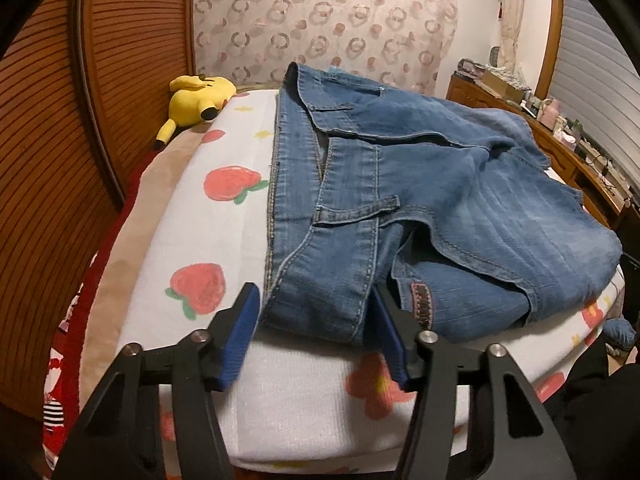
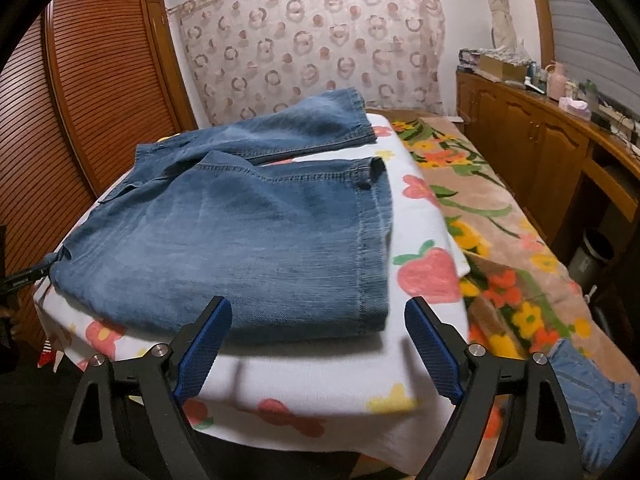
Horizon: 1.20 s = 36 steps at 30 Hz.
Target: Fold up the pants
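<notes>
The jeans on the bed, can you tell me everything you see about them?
The jeans are faded blue denim with pale stitching, belt loops and a small patch label. They lie folded on the strawberry-print sheet, waistband nearest the open left claw, whose blue fingers straddle its corner. The hemmed leg ends point toward the open right claw.

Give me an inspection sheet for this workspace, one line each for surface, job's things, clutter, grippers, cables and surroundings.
Surface: white strawberry-print cloth over a floral blanket.
Job's things: jeans partly folded, waistband nearest the left gripper, leg hems by the right.
Clutter: yellow plush at the far edge; more denim on the blanket.
Grippers: left gripper open, astride the waistband end; right gripper open at the leg edge.
Cables: nothing seen for certain.
Surroundings: slatted wardrobe, curtain, cluttered cabinets.
</notes>
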Tool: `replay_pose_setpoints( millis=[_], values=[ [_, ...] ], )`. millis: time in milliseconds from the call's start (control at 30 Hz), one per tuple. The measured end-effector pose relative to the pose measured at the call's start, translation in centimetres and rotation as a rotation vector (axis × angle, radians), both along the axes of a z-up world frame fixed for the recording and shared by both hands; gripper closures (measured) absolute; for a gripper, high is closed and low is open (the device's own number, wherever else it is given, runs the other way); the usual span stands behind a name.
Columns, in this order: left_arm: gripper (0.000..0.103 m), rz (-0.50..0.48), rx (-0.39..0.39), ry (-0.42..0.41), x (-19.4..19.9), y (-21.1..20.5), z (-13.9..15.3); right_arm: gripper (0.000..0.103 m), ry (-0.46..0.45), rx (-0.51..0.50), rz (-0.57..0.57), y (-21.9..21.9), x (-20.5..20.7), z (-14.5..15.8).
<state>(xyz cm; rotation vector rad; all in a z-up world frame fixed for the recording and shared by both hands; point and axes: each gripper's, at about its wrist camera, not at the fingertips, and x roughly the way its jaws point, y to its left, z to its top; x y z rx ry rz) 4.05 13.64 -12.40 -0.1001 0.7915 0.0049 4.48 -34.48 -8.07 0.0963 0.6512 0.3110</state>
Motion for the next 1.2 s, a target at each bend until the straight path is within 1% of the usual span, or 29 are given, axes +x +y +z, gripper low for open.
replay_pose_setpoints(
  millis=[33,100,133,167,200,233,300,333,433,600,900,1133,1200],
  values=[
    [0.050,-0.001,0.004,-0.001,0.0,-0.1,0.0,0.023,0.004,0.001,0.003,0.1,0.1,-0.1],
    [0.055,-0.003,0.000,-0.002,0.1,-0.1,0.0,0.033,0.011,0.008,0.004,0.0,0.4,-0.3],
    [0.061,-0.007,-0.006,-0.003,0.1,-0.1,0.0,0.038,0.013,0.009,0.000,-0.1,0.6,-0.4],
    [0.067,-0.014,-0.015,-0.003,0.0,-0.1,0.1,0.052,0.017,0.009,-0.005,-0.2,0.6,-0.4],
    [0.071,-0.022,-0.021,-0.002,0.0,-0.2,0.1,0.062,0.020,0.011,-0.010,-0.4,0.6,-0.4],
    [0.076,-0.031,-0.020,-0.001,0.0,-0.5,0.1,0.067,0.021,0.017,-0.012,-0.4,0.6,-0.3],
    [0.082,-0.034,-0.014,-0.013,-0.1,-0.8,0.5,0.088,0.019,0.028,-0.004,-0.7,0.4,0.0],
    [0.087,-0.035,-0.021,-0.022,-0.3,-0.9,0.8,0.089,0.014,0.027,-0.005,-0.7,0.3,0.2],
    [0.091,-0.035,-0.033,-0.068,-0.9,-1.1,2.4,0.091,-0.020,0.014,-0.010,-0.7,0.0,1.6],
    [0.092,-0.046,-0.013,-0.124,-1.5,-1.7,4.8,0.094,-0.094,-0.004,-0.006,-0.9,-1.3,4.5],
    [0.093,-0.053,-0.005,-0.257,-2.3,-2.1,9.7,0.095,-0.210,-0.036,0.001,-0.8,-3.9,9.3],
    [0.093,-0.055,0.008,-0.348,-3.5,-2.2,13.4,0.095,-0.301,-0.067,0.012,-0.5,-5.7,11.8],
    [0.093,-0.056,0.012,-0.358,-3.6,-2.2,13.9,0.095,-0.323,-0.072,0.014,-0.3,-6.1,11.9]
  ],
)
